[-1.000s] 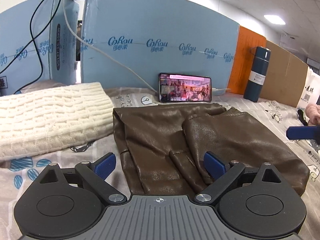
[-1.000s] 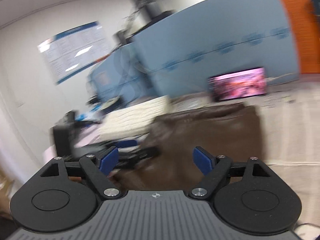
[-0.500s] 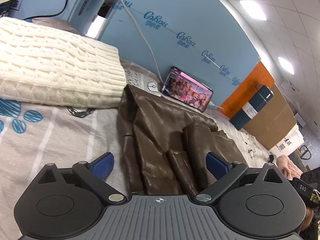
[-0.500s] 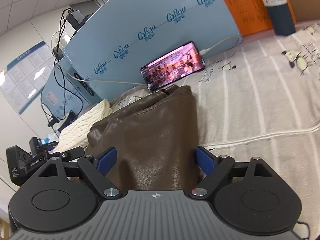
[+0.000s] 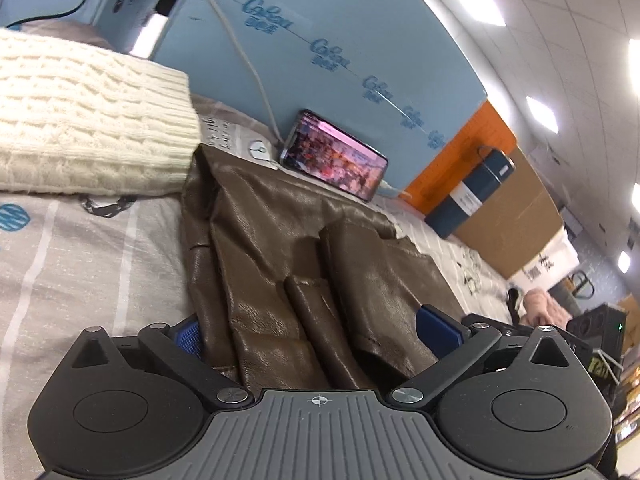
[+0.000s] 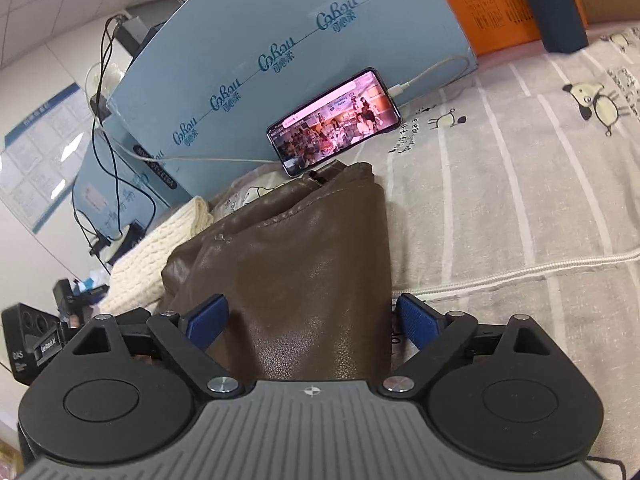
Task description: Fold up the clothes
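Note:
A brown leather garment (image 5: 288, 240) lies partly folded on the printed bedsheet (image 5: 80, 248). My left gripper (image 5: 312, 334) is open, its blue pads on either side of the garment's near-left edge. The garment also shows in the right wrist view (image 6: 304, 264). My right gripper (image 6: 312, 318) is open and straddles the garment's near-right edge, the left pad over the leather and the right pad beside the fold on the sheet (image 6: 520, 200). Neither gripper is closed on the fabric.
A folded cream knit sweater (image 5: 80, 120) lies left of the garment. A lit phone (image 5: 336, 156) leans on blue foam boards (image 5: 320, 40) behind, with a charging cable (image 6: 432, 76). A dark blue flask (image 5: 468, 196) and an orange board (image 6: 488, 4) stand at the right.
Both grippers have moved forward and lower onto the garment's near edge, so the leather now lies between each pair of pads. Both stay open.

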Tool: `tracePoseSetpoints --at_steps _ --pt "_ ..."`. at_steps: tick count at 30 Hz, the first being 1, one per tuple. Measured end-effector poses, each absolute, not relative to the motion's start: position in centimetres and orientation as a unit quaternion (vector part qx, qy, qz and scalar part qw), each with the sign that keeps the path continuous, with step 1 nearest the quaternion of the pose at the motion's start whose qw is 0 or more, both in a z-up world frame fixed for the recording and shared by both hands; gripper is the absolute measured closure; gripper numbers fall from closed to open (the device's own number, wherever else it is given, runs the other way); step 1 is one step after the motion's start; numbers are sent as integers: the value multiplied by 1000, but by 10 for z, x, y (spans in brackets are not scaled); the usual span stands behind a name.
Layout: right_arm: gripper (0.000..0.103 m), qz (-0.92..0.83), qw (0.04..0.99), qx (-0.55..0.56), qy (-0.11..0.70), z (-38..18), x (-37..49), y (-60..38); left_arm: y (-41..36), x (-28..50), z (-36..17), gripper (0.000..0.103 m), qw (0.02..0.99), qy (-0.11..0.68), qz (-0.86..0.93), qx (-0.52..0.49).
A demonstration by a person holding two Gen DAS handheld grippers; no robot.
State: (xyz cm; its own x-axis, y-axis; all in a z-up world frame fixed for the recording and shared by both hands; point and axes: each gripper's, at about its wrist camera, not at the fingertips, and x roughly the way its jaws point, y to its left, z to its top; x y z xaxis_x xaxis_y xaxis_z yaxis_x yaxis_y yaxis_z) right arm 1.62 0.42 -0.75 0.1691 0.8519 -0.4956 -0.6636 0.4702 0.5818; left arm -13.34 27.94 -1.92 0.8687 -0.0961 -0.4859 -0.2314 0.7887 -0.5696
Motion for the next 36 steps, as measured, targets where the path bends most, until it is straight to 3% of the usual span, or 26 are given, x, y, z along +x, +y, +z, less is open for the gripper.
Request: tracePoseSetpoints --at_steps 4,6,8,9,11,16,20,36 --pt "12 510 751 117 403 -10 12 8 270 -130 -19 1 919 255 29 -301" --pt "24 509 750 123 404 -9 11 7 262 -128 -18 3 925 254 33 -282" --pt "43 496 756 127 407 -10 12 3 252 -127 -16 17 933 254 56 -248" --pt "48 490 759 129 409 -9 13 2 248 -128 -15 23 937 251 66 -233" --pt "63 485 762 135 408 -8 15 -3 243 -129 -12 58 945 241 69 -212" --pt "82 493 763 150 389 2 12 -16 230 -133 -1 76 956 218 65 -186" --pt "88 503 764 164 369 15 9 -34 212 -132 14 79 963 196 51 -177" --pt "88 417 839 260 232 59 25 -209 84 -23 76 78 979 144 -103 -104"
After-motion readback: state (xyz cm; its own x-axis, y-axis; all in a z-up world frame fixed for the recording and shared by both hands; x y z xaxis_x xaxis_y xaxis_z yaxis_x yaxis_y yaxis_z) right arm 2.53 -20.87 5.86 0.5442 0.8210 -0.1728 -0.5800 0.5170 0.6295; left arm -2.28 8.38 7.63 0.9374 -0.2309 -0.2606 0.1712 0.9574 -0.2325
